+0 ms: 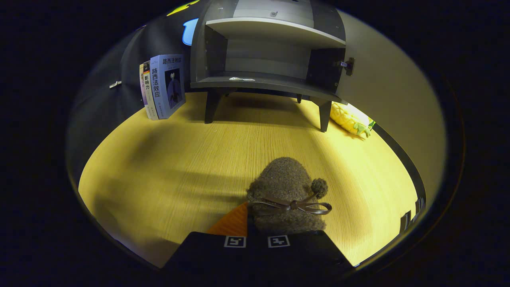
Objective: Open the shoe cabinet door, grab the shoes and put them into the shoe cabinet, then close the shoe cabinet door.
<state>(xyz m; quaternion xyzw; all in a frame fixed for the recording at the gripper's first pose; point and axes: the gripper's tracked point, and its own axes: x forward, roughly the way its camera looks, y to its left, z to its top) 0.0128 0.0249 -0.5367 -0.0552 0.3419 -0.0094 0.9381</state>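
I held the shoe (287, 199) in the hand-held gripper (257, 235), its fingers closed on the heel end, as far as I could judge. Its long axis pointed straight ahead to the shoe cabinet (267, 52), well beyond it across the wooden desk (167, 167), door (392, 99) already open. The shoe looked fuzzy and soft, with 1 pompom and 1 thin bow.

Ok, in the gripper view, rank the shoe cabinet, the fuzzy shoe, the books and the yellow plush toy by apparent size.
1. Shoe cabinet, door open.
2. Fuzzy shoe, between the gripper fingers; nearness inflates it.
3. Books.
4. Yellow plush toy, partly hidden by the cabinet.
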